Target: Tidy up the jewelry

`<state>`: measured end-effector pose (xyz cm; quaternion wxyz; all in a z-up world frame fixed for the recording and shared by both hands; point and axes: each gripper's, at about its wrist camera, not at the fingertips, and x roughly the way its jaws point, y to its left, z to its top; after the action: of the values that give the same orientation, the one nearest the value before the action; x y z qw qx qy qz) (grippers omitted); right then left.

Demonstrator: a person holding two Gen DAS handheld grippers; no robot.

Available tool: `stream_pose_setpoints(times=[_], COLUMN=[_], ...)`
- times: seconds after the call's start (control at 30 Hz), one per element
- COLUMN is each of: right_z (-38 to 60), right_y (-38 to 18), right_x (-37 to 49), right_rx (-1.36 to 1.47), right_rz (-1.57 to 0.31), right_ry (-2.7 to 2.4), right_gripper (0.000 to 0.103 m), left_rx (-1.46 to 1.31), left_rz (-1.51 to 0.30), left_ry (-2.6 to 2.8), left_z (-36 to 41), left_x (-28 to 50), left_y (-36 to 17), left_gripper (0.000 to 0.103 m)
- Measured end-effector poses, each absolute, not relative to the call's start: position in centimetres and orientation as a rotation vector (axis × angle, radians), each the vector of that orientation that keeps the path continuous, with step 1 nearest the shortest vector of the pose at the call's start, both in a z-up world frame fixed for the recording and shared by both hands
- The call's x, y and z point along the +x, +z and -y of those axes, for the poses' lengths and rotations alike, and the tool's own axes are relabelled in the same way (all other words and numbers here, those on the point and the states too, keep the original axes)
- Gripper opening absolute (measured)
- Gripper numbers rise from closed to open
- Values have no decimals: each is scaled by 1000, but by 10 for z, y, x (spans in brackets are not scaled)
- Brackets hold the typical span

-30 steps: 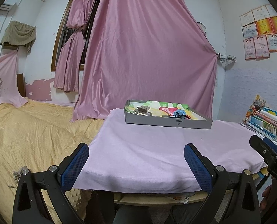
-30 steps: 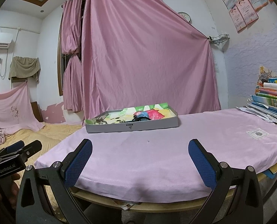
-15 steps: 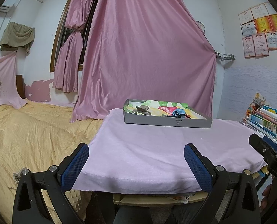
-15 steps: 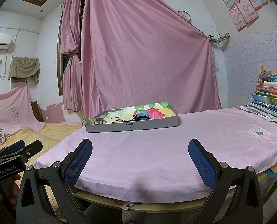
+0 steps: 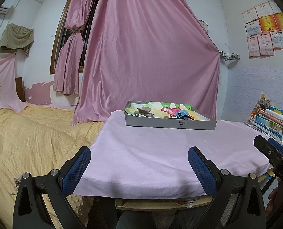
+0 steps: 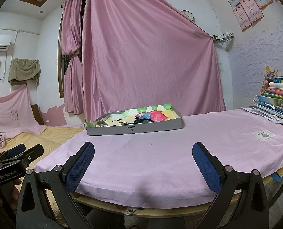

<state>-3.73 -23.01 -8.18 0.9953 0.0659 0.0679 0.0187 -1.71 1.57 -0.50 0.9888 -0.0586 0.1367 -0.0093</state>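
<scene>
A shallow grey tray (image 5: pixel 170 123) with a colourful lining stands at the far side of the table; it also shows in the right wrist view (image 6: pixel 133 129). In it lie a tan hair clip (image 5: pixel 143 112) at the left and a blue and black piece (image 5: pixel 183 114) near the middle; the blue piece also shows in the right wrist view (image 6: pixel 144 116). My left gripper (image 5: pixel 139 168) is open and empty at the table's near edge. My right gripper (image 6: pixel 143 167) is open and empty, also at the near edge, well short of the tray.
A pink cloth (image 5: pixel 160 152) covers the table. A stack of books (image 6: pixel 276 103) sits at the right end. A bed with a yellow cover (image 5: pixel 32 133) lies to the left. A pink curtain (image 5: pixel 145 57) hangs behind the table.
Both views have shifted very slightly. Both grippers stay open and empty at the table's near edge.
</scene>
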Motion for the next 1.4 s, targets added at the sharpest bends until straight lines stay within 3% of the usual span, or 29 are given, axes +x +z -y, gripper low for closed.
stream_pose_setpoints(times=[1.4], right_z=[231], right_y=[-79], right_x=[-35], right_rx=[132], right_rz=[-127], right_ry=[37], right_gripper=[101], left_rx=[-112], left_rz=[-273], left_ry=[-21], left_z=[-16], left_x=[-18], left_y=[-4], left_gripper=[102])
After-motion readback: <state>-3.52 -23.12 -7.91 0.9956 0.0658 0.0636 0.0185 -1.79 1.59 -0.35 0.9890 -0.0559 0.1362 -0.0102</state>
